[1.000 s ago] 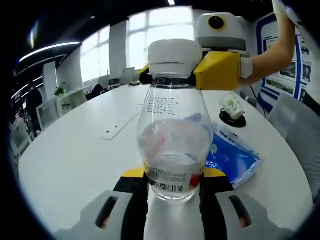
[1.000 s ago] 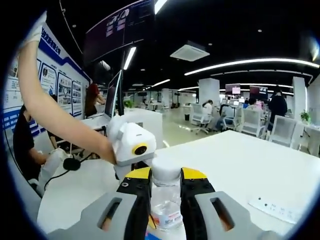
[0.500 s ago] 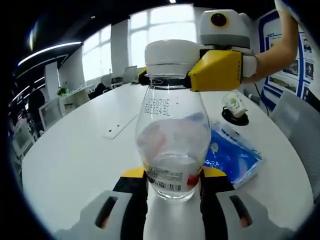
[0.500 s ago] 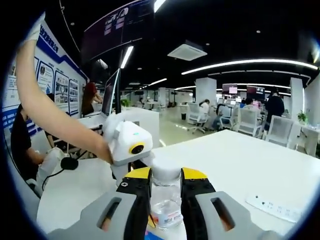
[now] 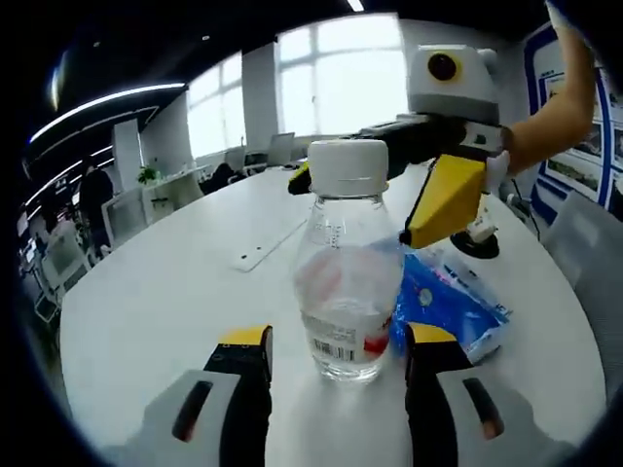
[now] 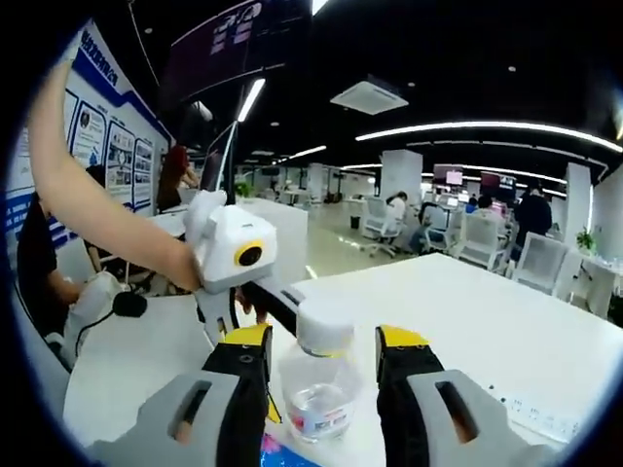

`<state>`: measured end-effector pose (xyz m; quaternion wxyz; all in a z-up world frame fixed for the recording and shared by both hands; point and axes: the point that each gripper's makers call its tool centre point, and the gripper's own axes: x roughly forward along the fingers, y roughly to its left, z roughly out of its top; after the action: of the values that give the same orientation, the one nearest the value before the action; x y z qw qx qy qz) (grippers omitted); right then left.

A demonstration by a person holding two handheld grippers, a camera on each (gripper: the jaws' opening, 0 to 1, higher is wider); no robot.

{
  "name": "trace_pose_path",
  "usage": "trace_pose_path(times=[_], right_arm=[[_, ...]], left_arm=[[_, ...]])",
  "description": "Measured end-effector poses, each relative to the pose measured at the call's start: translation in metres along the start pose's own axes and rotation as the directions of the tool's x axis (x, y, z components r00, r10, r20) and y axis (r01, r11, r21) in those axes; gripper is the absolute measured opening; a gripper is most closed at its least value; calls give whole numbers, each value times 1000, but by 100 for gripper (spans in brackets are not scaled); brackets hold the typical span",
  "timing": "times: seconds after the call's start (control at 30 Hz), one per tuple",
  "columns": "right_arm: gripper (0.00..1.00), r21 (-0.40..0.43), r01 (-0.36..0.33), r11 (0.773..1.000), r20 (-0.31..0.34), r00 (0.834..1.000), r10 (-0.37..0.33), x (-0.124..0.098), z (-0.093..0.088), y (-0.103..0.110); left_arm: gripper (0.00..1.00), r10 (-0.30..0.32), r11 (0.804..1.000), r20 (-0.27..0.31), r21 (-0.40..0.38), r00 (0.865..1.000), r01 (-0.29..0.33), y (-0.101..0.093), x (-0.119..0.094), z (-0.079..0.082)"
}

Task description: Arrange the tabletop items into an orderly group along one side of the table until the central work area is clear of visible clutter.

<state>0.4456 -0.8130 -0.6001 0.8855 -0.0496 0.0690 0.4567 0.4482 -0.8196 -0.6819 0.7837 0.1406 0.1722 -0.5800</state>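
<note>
In the left gripper view, my left gripper (image 5: 338, 342) has its jaws spread wide, one on each side of the water bottle (image 5: 343, 292) with clear gaps to both, so I have no hold on it. The bottle stands upright on its own on the white table (image 5: 165, 292), well in from the near edge, and I read that as a bottle set down where it is meant to stay. Just beside it, toward the table's right edge, lies the blue packet (image 5: 450, 302), partly behind the bottle, and beyond that sits a small cup (image 5: 480, 230) on a dark coaster. A flat white strip (image 5: 269, 249) lies farther out toward the middle of the table. My right gripper (image 5: 389, 175) comes in from the right at the level of the white cap (image 5: 348, 166), its yellow jaws parted around it rather than pinching it.

In the right gripper view, the same thing shows from the other side: my right gripper (image 6: 322, 352) is wide open, with the bottle (image 6: 317, 381) between the jaws and daylight on both sides of the cap (image 6: 324, 327). The left gripper (image 6: 255, 292) reaches in from the left, low beside the bottle. The strip (image 6: 533, 416) lies toward the table's right edge here.

My judgement is that the bottle is grouped with the packet and cup, while the strip remains apart from them.
</note>
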Motion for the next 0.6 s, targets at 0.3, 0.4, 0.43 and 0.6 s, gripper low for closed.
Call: trace_pose_path(times=[0.3, 0.4, 0.43, 0.6], right_arm=[[64, 73, 53, 996, 63, 996, -58, -24, 20, -12], [65, 71, 48, 996, 74, 996, -53, -46, 31, -4], [65, 68, 51, 996, 74, 996, -56, -52, 31, -3], [67, 63, 66, 996, 55, 996, -69, -77, 29, -1]], left_arm=[[65, 42, 994, -35, -98, 999, -45, -22, -19, -11], [76, 69, 982, -23, -174, 997, -72, -32, -28, -13], [76, 88, 979, -8, -183, 996, -88, -33, -32, -12], [81, 184, 949, 54, -269, 981, -163, -51, -47, -10]])
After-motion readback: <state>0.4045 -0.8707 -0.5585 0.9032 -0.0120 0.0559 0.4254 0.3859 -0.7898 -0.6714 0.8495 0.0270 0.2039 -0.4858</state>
